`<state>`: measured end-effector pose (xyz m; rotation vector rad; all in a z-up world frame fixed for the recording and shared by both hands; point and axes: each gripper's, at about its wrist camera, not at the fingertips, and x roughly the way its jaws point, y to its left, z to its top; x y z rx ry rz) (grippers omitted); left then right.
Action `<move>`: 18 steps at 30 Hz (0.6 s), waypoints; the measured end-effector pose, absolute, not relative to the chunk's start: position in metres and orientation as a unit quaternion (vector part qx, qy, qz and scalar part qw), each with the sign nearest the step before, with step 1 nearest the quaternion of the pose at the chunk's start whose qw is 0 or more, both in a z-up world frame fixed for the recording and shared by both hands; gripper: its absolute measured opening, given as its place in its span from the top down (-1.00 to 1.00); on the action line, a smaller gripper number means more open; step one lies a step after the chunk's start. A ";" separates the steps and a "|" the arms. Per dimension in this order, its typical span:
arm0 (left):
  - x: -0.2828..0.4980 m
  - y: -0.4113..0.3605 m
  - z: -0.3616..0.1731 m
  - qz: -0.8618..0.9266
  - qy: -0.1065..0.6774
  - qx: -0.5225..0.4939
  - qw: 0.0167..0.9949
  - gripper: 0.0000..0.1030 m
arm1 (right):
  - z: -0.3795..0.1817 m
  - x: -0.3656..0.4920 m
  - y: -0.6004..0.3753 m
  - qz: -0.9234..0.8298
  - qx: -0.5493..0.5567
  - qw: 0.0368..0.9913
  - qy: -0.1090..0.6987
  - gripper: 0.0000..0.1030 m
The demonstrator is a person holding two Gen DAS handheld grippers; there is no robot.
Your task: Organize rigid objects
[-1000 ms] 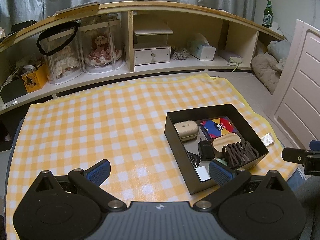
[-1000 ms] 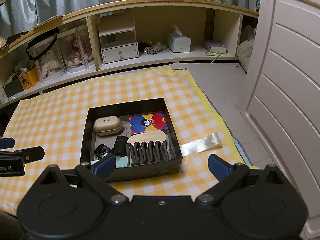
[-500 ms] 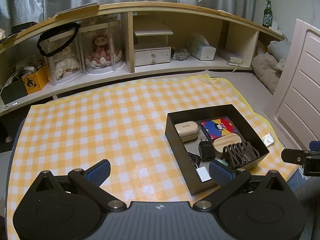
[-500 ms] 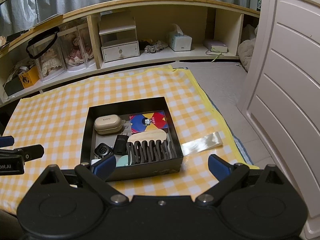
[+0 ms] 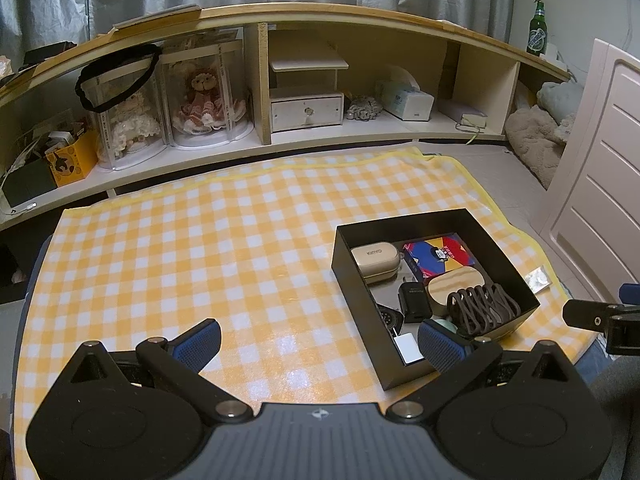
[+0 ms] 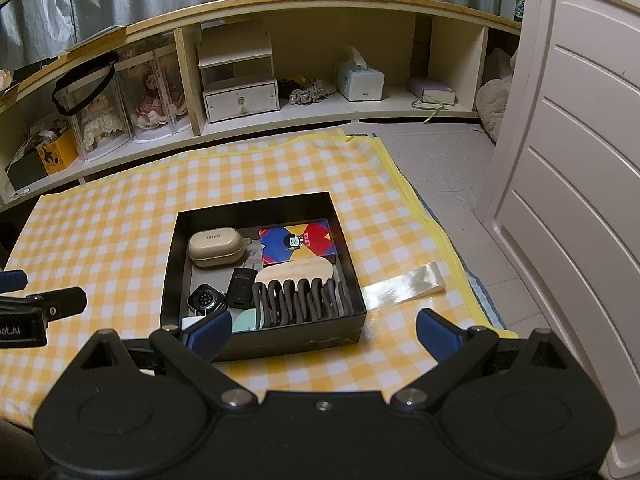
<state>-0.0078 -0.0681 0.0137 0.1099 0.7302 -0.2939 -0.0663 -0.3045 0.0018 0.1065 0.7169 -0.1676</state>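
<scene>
The black box [image 6: 264,344] sits on the yellow checked cloth [image 5: 200,248] that covers the bench; it lies ahead of the right tongs [image 6: 322,330], toward their left finger, and ahead and to the right of the left tongs [image 5: 320,338]. Inside the box, the beige earbud case [image 6: 216,247] occupies the far left corner, with the colourful card box [image 6: 298,244] beside it on the far right. The wooden comb [image 6: 296,270] lies just in front of the card box, and the dark brown claw clip [image 6: 302,300] lies against the near wall, touching the comb's teeth. The small black charger [image 6: 241,287] and the round-faced watch [image 6: 206,299] lie near the left wall, in front of the earbud case. A pale green item [image 6: 246,320] and a white item [image 6: 190,323] rest at the near wall, partly hidden by the left finger of the right tongs. A clear plastic strip [image 6: 404,283] lies on the cloth just to the right of the box, ahead of the right finger of the right tongs. Both tongs are released, with fingers spread wide and nothing between them, and both hover on the near side of the box. Beyond the cloth, a low wooden shelf [image 5: 360,16] holds two cased dolls [image 5: 200,100], a white drawer unit [image 5: 306,110] and a tissue box [image 5: 406,98]. A white panelled door [image 6: 568,200] stands to the right of the right tongs.
</scene>
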 end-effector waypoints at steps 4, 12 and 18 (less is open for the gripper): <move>-0.007 -0.068 0.014 -0.141 0.356 0.053 0.922 -1.00 | 0.001 -0.066 -0.305 -0.082 0.051 0.932 0.351 -0.93; -0.007 -0.066 0.013 -0.133 0.361 0.050 0.922 -1.00 | 0.001 -0.066 -0.305 -0.082 0.050 0.931 0.351 -0.93; -0.007 -0.066 0.013 -0.133 0.360 0.051 0.922 -1.00 | 0.001 -0.067 -0.305 -0.082 0.052 0.931 0.352 -0.93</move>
